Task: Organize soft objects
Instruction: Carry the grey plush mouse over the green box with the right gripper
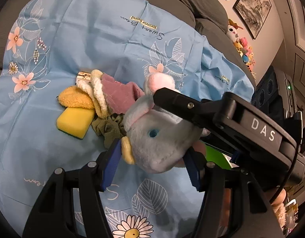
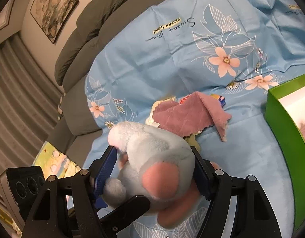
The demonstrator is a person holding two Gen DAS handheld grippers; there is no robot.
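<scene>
A grey-blue plush toy (image 1: 160,138) with pink ears and a blue eye sits between the blue pads of my left gripper (image 1: 152,164), which is closed around its head. My right gripper (image 2: 154,170) is closed on the same plush toy (image 2: 152,152) from the other side; its black finger (image 1: 182,105) crosses the left wrist view. Behind the toy lies a pile: a mauve cloth (image 1: 120,93), a cream towel (image 1: 97,91), a yellow cloth (image 1: 77,99), a yellow sponge (image 1: 76,122) and an olive rag (image 1: 108,127). The mauve cloth (image 2: 188,115) also shows in the right wrist view.
Everything lies on a light blue floral sheet (image 1: 83,45) spread over a grey sofa (image 2: 89,45). A green box (image 2: 285,130) with a white inside stands at the right. Small plush toys (image 1: 241,45) sit on the sofa arm. Framed pictures (image 2: 53,11) hang behind.
</scene>
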